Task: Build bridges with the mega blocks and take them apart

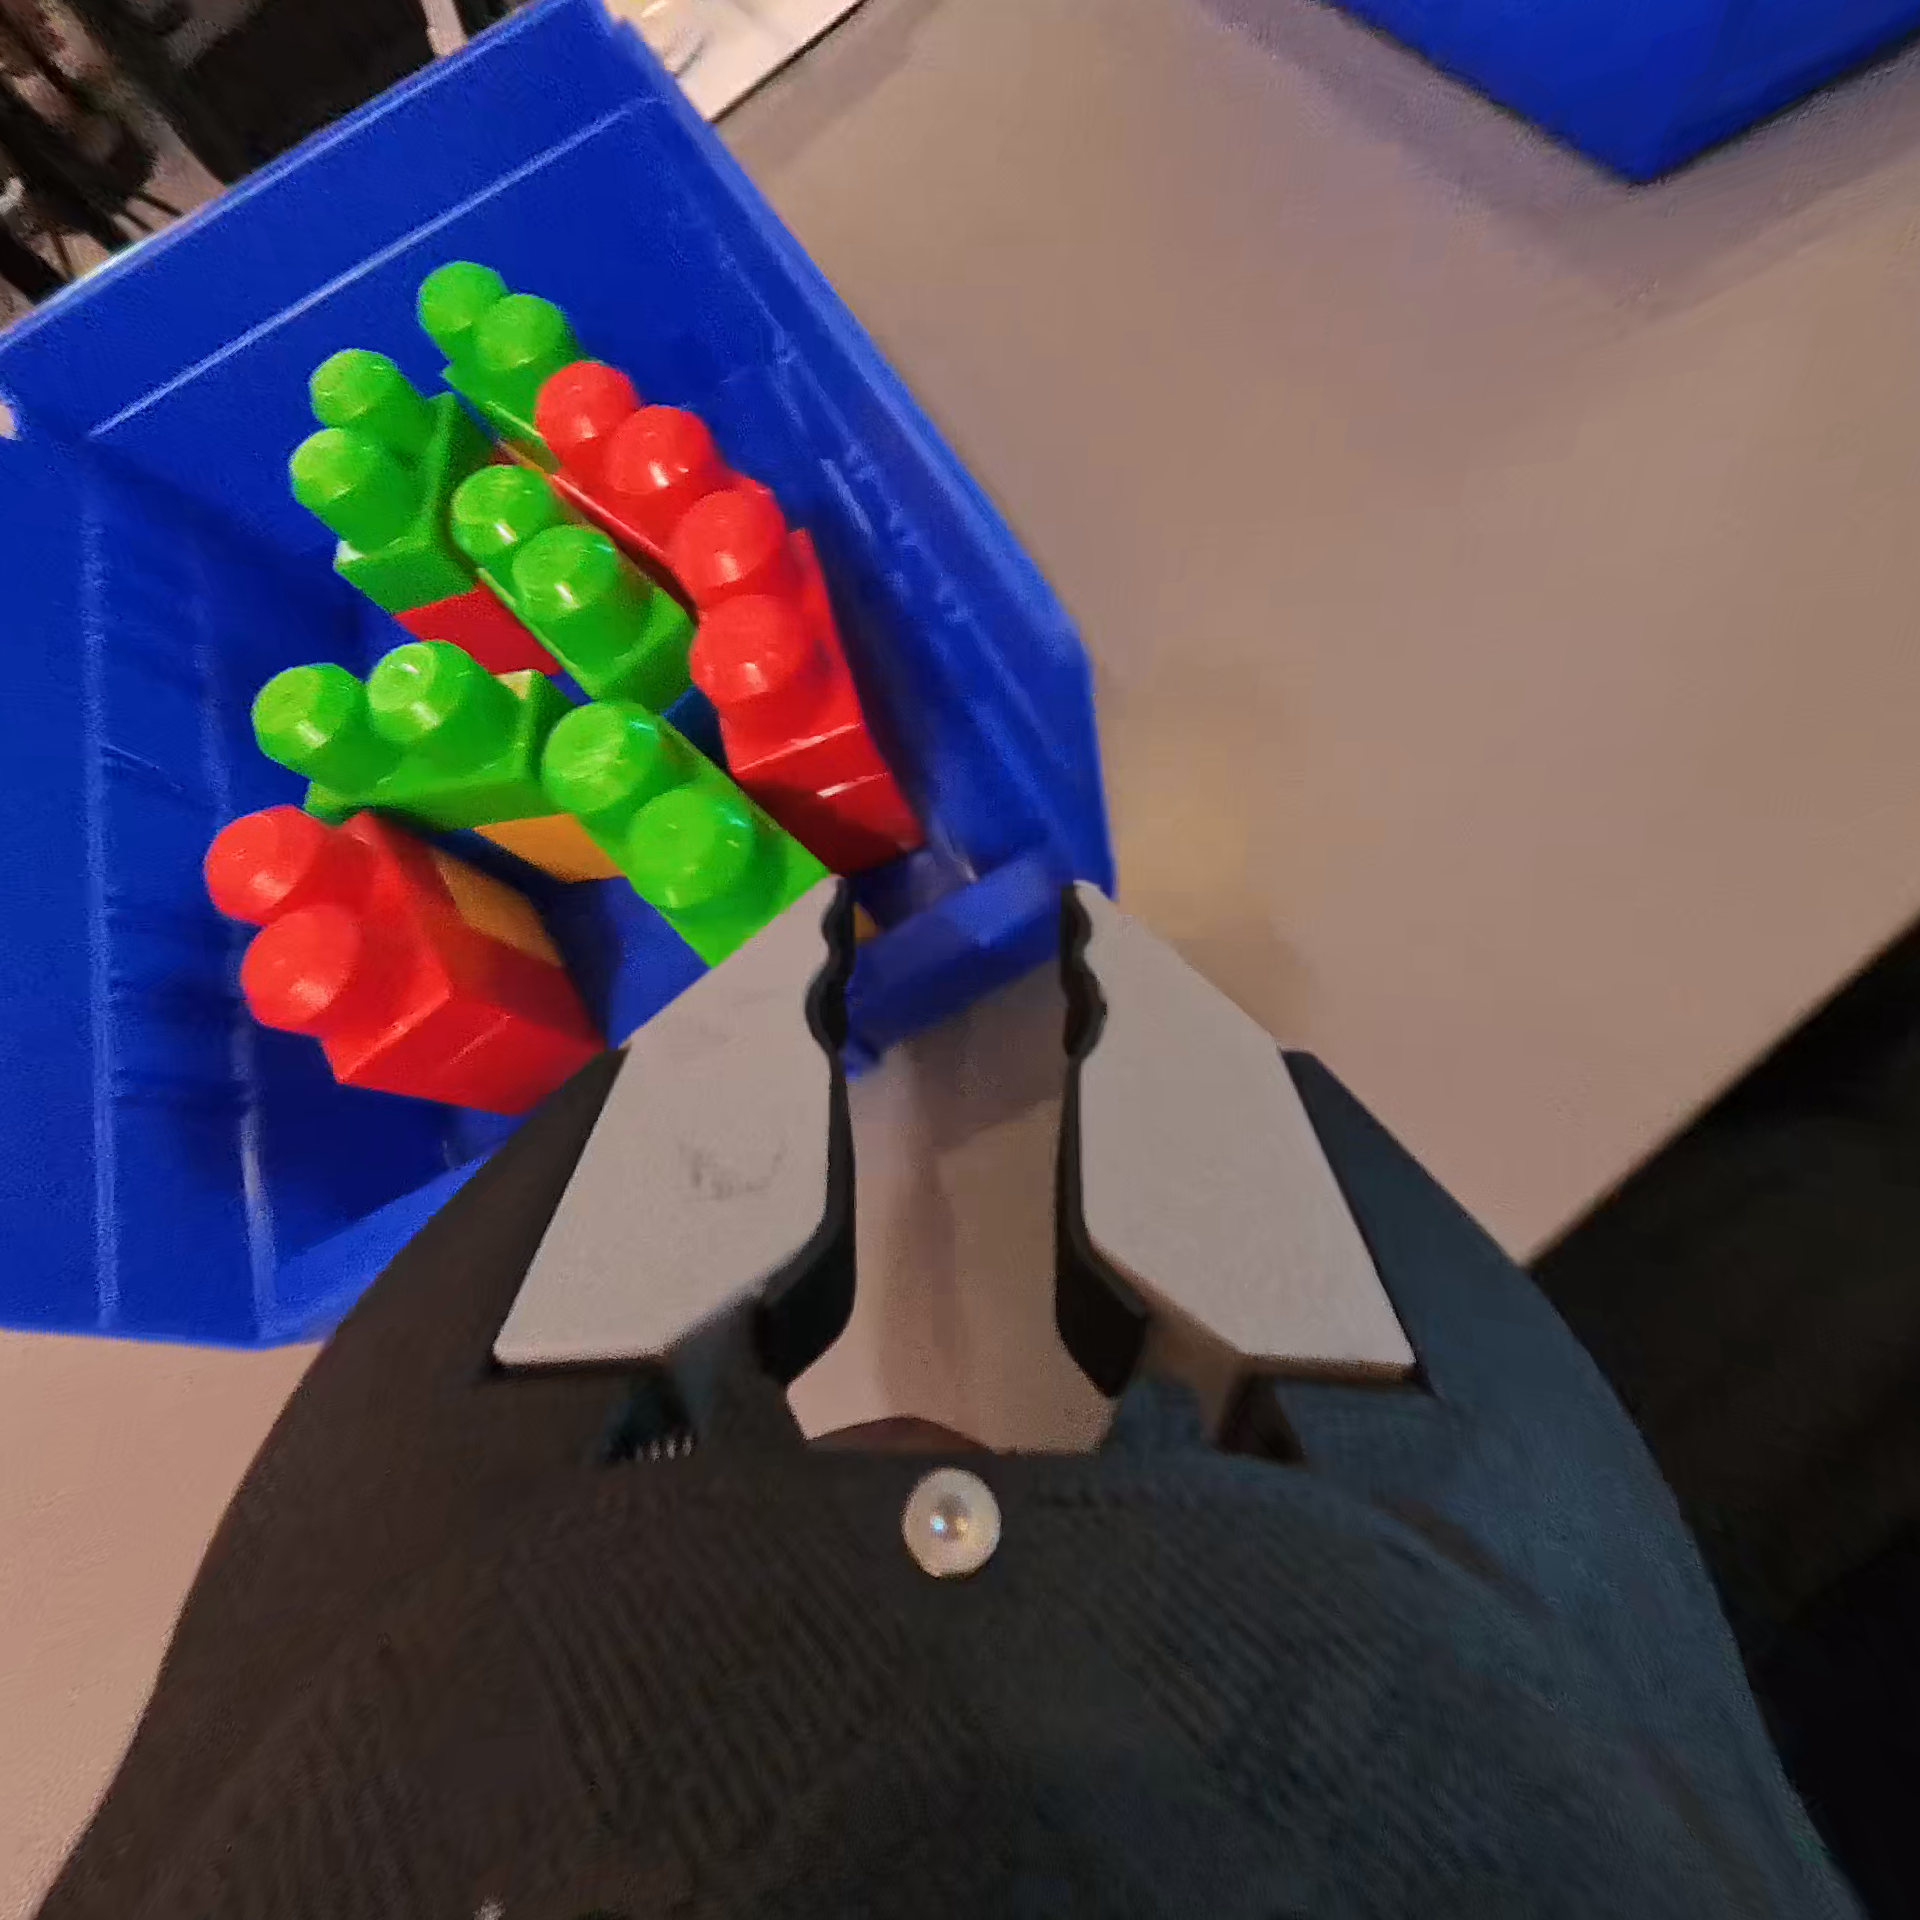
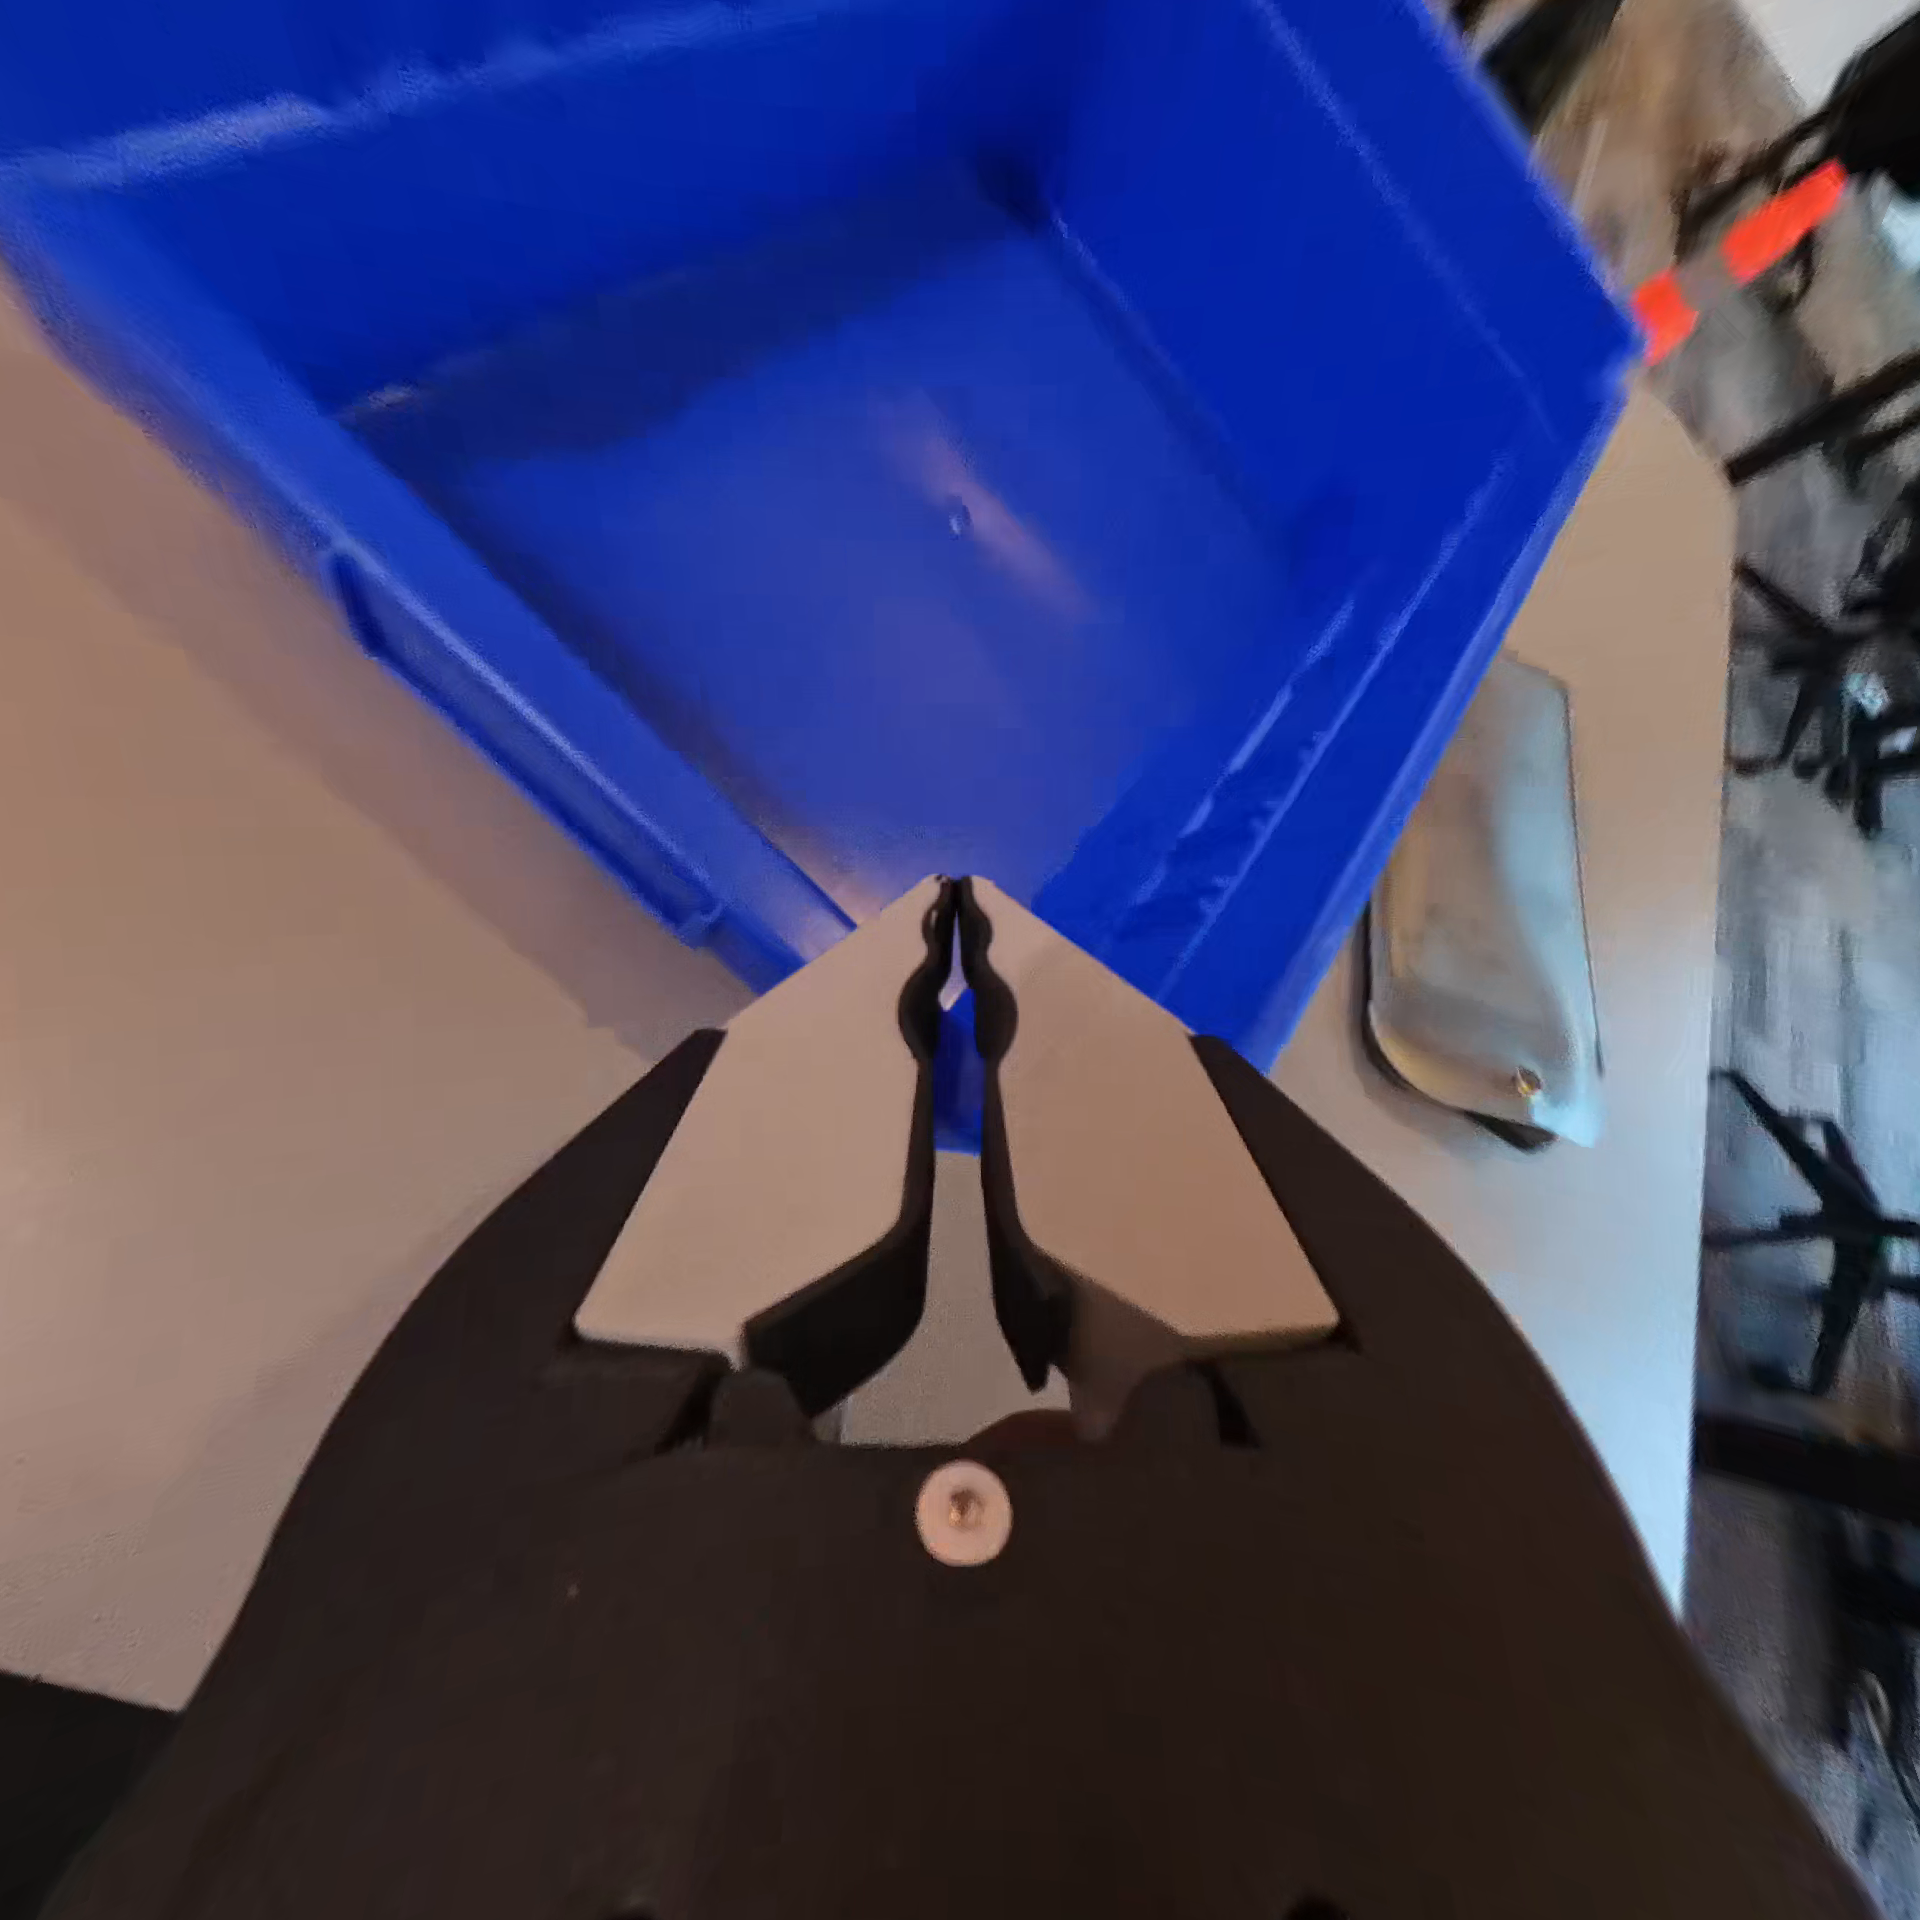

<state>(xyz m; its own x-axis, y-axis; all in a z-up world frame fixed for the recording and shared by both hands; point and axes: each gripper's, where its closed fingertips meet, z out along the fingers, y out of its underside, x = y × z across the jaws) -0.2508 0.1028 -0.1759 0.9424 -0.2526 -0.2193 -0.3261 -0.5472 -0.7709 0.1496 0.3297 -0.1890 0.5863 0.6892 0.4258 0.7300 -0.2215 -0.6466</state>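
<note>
Fingers of the left gripper (image 1: 951, 914) stand apart, bare, over the bin (image 1: 644, 208) corner; blocks (image 1: 582, 644) fill the frame's upper left, ready for picking. Right gripper (image 2: 954, 883) is pinched together, bare, by the other bin (image 2: 1455, 582).

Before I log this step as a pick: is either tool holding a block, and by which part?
Neither. The left tool is open above the corner of the blue bin of blocks; the right tool is shut on nothing over the empty bin.
</note>
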